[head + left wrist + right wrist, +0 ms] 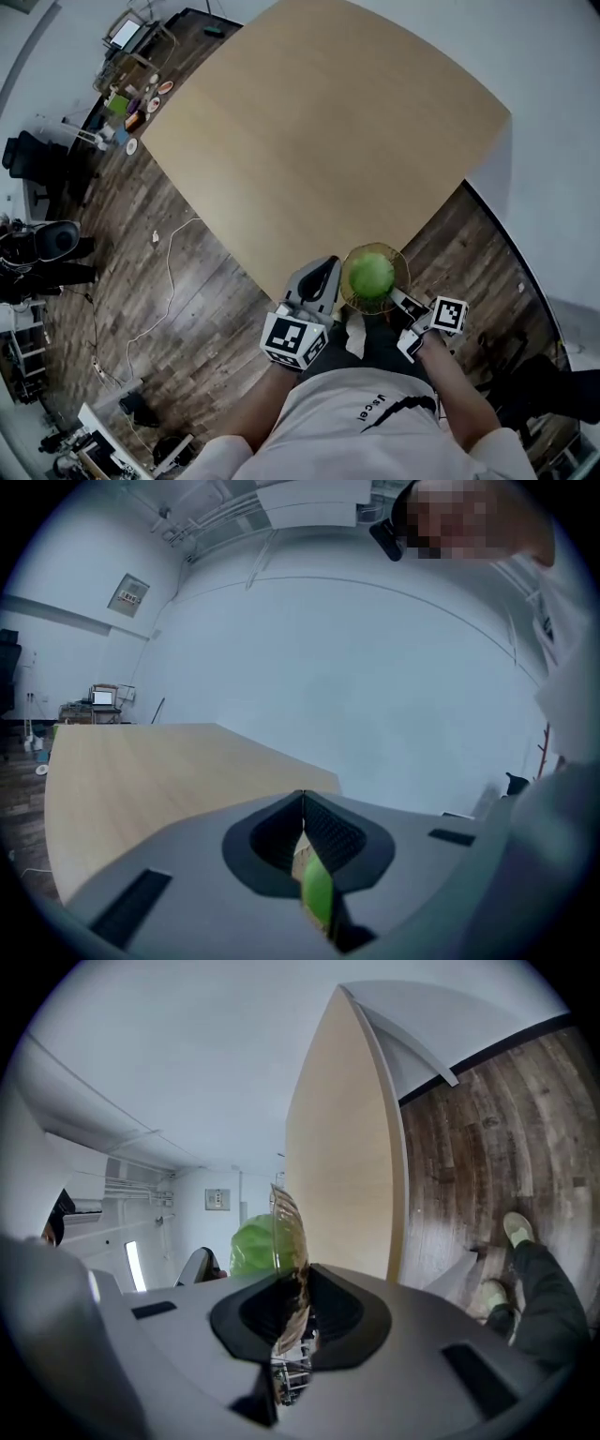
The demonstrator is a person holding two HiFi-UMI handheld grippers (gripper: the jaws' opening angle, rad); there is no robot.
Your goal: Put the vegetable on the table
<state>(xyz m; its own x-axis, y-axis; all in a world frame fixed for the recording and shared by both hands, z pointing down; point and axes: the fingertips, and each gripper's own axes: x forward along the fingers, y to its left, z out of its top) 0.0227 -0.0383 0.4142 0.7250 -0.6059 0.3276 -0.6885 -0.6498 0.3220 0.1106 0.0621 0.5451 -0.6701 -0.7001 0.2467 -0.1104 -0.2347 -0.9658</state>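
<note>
A round green vegetable [371,275] lies in a clear amber bowl [401,262] held just off the near edge of the pale wooden table [309,131]. My right gripper [405,302] is shut on the bowl's rim at its right side; the right gripper view shows that rim [286,1227] pinched between the jaws of the right gripper [292,1288], with the vegetable [248,1246] behind it. My left gripper [323,269] sits against the bowl's left side. In the left gripper view the left gripper [303,799] has its tips meeting, and a green sliver [317,892] shows in the slit.
The table [141,771] stretches ahead and to the left, bare. Dark wooden floor surrounds it, with a thin cable [169,281] on the left. Office chairs [47,244] and a cluttered desk [131,94] stand far left. The person's legs [534,1288] are below.
</note>
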